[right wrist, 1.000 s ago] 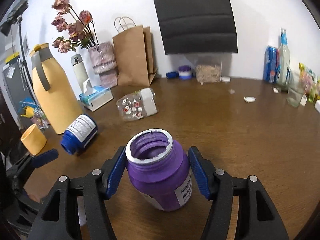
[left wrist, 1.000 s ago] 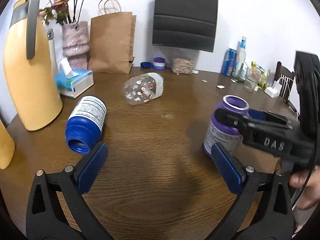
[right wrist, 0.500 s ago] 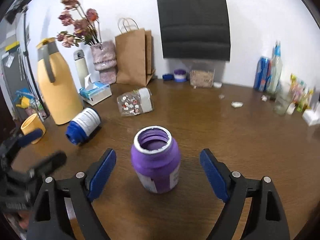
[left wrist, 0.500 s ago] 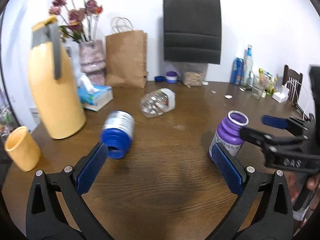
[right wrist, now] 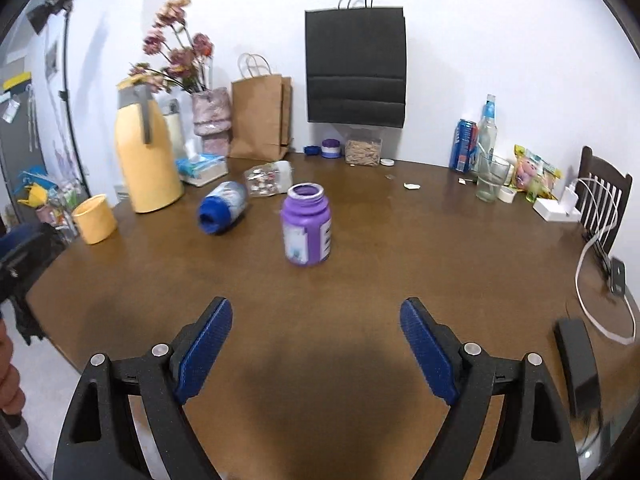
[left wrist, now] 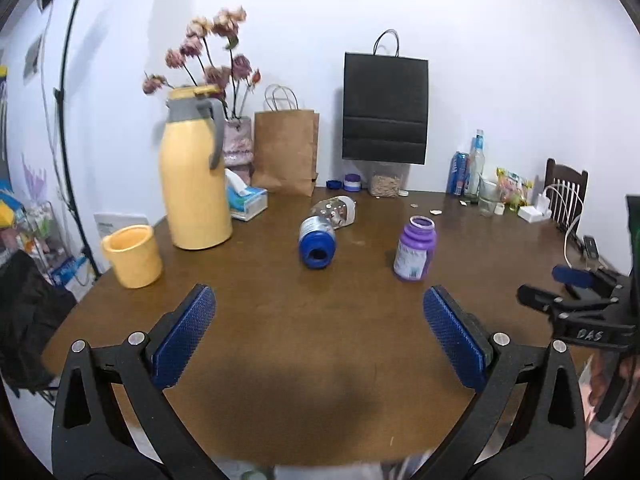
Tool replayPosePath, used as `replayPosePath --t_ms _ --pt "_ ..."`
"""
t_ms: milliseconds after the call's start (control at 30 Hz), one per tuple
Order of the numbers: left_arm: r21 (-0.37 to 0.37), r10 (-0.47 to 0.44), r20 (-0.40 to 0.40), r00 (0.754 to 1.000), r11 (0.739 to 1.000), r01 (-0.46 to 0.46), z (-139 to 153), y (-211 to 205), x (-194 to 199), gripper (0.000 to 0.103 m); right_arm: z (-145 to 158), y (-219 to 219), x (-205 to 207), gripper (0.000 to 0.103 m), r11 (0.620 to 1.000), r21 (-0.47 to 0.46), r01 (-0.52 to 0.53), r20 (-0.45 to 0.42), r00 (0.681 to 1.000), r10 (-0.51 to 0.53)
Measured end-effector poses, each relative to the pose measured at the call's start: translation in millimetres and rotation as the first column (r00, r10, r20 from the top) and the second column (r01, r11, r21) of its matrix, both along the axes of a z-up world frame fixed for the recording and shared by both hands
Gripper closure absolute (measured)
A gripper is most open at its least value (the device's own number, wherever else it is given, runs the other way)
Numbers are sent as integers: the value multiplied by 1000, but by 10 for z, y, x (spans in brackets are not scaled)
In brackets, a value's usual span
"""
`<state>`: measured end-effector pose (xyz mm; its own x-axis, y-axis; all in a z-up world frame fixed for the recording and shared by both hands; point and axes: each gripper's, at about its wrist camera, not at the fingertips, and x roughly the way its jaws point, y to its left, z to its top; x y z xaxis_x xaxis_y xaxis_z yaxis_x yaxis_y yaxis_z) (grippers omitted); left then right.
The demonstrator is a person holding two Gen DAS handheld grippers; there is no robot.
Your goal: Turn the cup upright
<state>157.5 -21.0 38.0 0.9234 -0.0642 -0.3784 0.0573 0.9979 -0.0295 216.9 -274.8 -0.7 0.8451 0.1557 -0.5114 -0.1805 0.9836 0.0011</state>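
Observation:
A purple jar (right wrist: 306, 230) stands upright with its mouth open on the brown table (right wrist: 400, 248); it also shows in the left wrist view (left wrist: 414, 249). A blue jar (left wrist: 317, 241) lies on its side, mouth toward me, also in the right wrist view (right wrist: 222, 212). A clear patterned jar (left wrist: 335, 210) lies on its side behind it. My left gripper (left wrist: 320, 336) is open and empty, well back from the jars. My right gripper (right wrist: 316, 348) is open and empty, pulled back from the purple jar; it shows at the right edge of the left wrist view (left wrist: 576, 292).
A yellow thermos (left wrist: 192, 176), a yellow cup (left wrist: 132, 256), a tissue box (left wrist: 246, 200), a flower vase and paper bags (left wrist: 286, 152) stand at the back left. Bottles, a glass (right wrist: 492, 178) and snacks stand at the back right. A white cable (right wrist: 600, 280) lies at the right edge.
My right gripper opened, let go of the upright purple jar and drew back. My left gripper also drew back from the table's middle. The blue jar stays on its side.

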Motion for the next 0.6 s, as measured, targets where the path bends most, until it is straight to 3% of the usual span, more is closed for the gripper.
replayPosePath --t_ms 233,367,500,600 --pt "51 30 28 999 998 -31 -151 135 -752 0 -161 13 -937 13 998 26 65 62 996 -66" --pt "22 58 24 998 998 -58 -243 304 -1091 0 -253 18 -1344 13 994 39 103 71 992 -105" --pt "-7 23 -10 1000 1000 -23 -310 291 -1178 0 -222 48 -1501 13 992 41 116 87 989 -119" --pt "-13 47 28 999 999 -46 -300 311 -1275 0 -215 150 -1561 13 995 59 79 103 991 -84"
